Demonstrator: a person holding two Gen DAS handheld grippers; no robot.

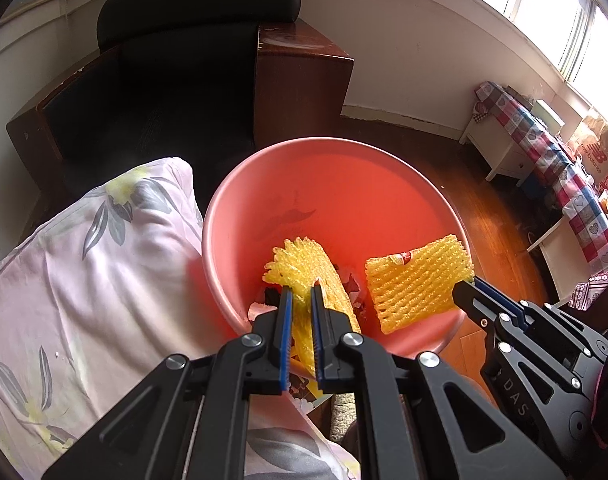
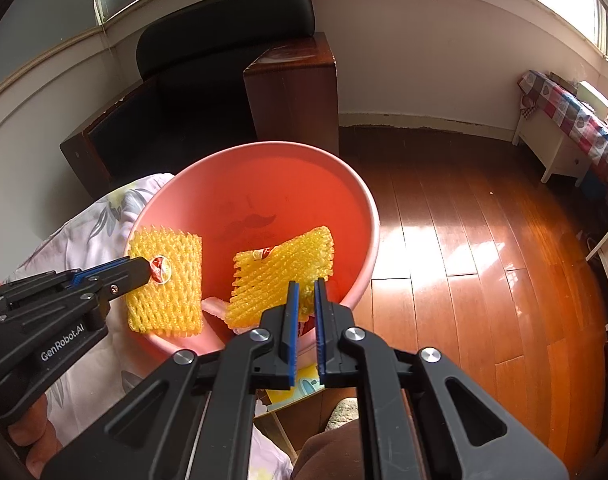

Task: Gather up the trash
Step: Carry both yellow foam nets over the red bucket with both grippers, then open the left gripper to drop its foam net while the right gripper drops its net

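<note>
Two yellow foam fruit nets, each clamped in a closed hand-held gripper, left (image 1: 302,292) and right (image 2: 307,286); we see the round pink plastic bin (image 1: 232,184) open directly beneath, at twelve o'clock.

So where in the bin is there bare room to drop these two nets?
The pink bin is bare along its far wall and middle. Its near bottom is crowded with scraps, beneath the left net and right net.

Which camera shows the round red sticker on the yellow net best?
The right wrist view: the red sticker faces it, on the yellow foam net held by the left gripper. The left wrist view shows that net edge-on, sticker hidden.
</note>
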